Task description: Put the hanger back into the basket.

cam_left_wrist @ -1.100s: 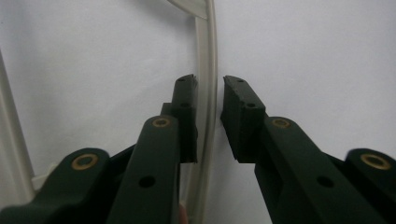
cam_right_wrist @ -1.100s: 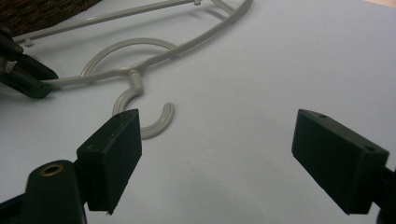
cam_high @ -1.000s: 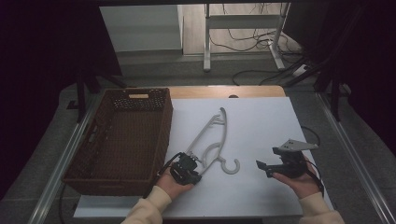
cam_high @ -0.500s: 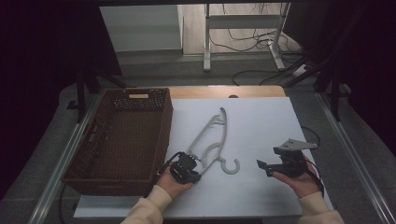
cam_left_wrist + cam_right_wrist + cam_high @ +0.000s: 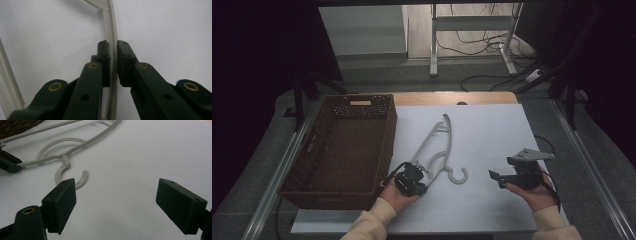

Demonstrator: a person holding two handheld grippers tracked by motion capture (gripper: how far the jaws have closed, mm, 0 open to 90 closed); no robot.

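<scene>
A pale grey plastic clothes hanger point(image 5: 437, 145) lies on the white table top, its hook point(image 5: 459, 175) pointing toward the near edge. My left gripper point(image 5: 418, 177) is shut on the hanger's lower arm; the left gripper view has that thin bar point(image 5: 114, 50) pinched between both black pads. My right gripper point(image 5: 495, 176) is held over bare table to the right of the hook, jaws wide open with nothing between them. In the right gripper view the hook point(image 5: 65, 173) lies ahead on the left, beyond the left pad point(image 5: 61, 200).
A dark brown wicker basket point(image 5: 343, 145) stands along the table's left side, close beside the hanger and my left hand. A wooden strip point(image 5: 452, 98) edges the far side of the table. Beyond it are floor, cables and a metal stand point(image 5: 472, 35).
</scene>
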